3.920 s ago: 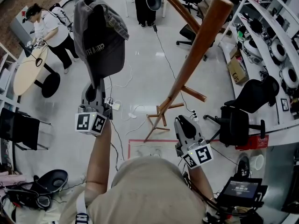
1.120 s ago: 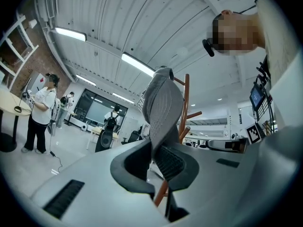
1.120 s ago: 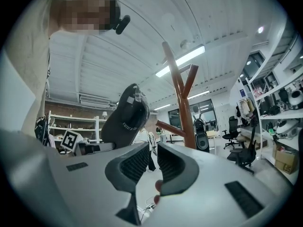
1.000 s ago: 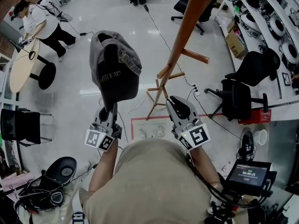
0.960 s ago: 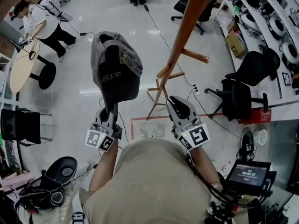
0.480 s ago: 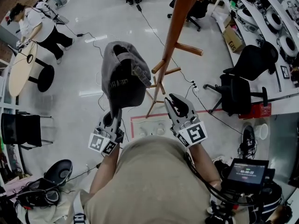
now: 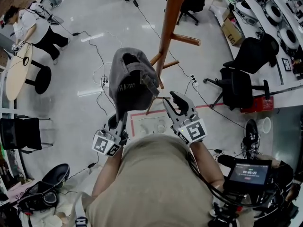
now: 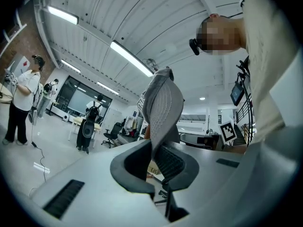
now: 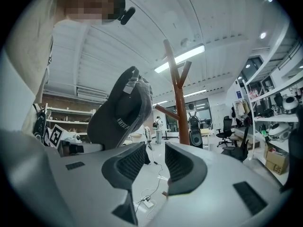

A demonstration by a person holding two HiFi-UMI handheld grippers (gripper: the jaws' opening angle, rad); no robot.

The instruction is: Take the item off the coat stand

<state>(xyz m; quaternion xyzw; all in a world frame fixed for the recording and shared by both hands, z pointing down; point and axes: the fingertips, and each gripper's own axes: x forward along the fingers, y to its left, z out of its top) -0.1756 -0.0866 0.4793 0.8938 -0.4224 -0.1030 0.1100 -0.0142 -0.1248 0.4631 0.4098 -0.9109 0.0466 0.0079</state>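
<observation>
A dark grey cap hangs clear of the wooden coat stand, touching none of its pegs. My left gripper is shut on the cap's lower edge and holds it upright. In the left gripper view the cap rises from between the closed jaws of the left gripper. My right gripper stands open and empty just right of the cap, in front of the stand's foot. In the right gripper view, the cap and the stand show beyond the parted jaws of the right gripper.
Black office chairs stand at the right below curved shelves. Cables and a power strip trail over the floor, and a red tape square marks it. A person stands by a round table at far left.
The left gripper with the cap has drawn lower and to the right, nearer my body. The coat stand has slid up and away in view. The right gripper stays open.
</observation>
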